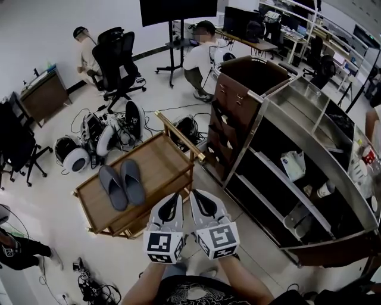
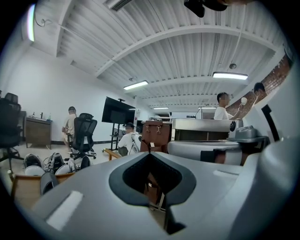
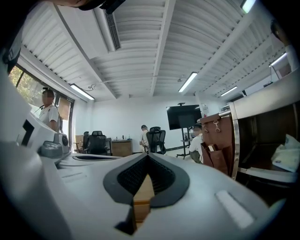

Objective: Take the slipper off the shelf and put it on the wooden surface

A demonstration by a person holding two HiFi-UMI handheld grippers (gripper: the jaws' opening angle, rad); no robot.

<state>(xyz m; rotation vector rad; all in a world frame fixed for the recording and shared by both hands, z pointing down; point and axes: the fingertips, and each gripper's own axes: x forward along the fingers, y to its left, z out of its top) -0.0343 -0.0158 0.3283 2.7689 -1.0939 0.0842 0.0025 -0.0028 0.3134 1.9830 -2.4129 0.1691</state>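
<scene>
The two grey slippers lie side by side, soles down, on the wooden tabletop. They sit towards its near left part, toes pointing away from the person, and nothing is touching them. The tabletop has a raised wooden rim and stands on the pale floor just left of the shelf. That shelf is a tall unit of steel and dark wood, and its boards carry a white bag and a cup.

The left claw is held in front of the person, just beyond the tabletop's near corner and apart from the slippers. In the left gripper view its jaws are pressed together with nothing between them. The right claw is close beside it, the two tips nearly meeting. In the right gripper view its jaws are likewise pressed together and empty, and only a strip of wood farther off shows through the dark cut-out behind the tips.

Farther out, white and black helmets and cables are piled on the floor beyond the tabletop. A black office chair stands behind them with a person beside it. Another person crouches by the shelf's far end, near a dark screen on a stand
</scene>
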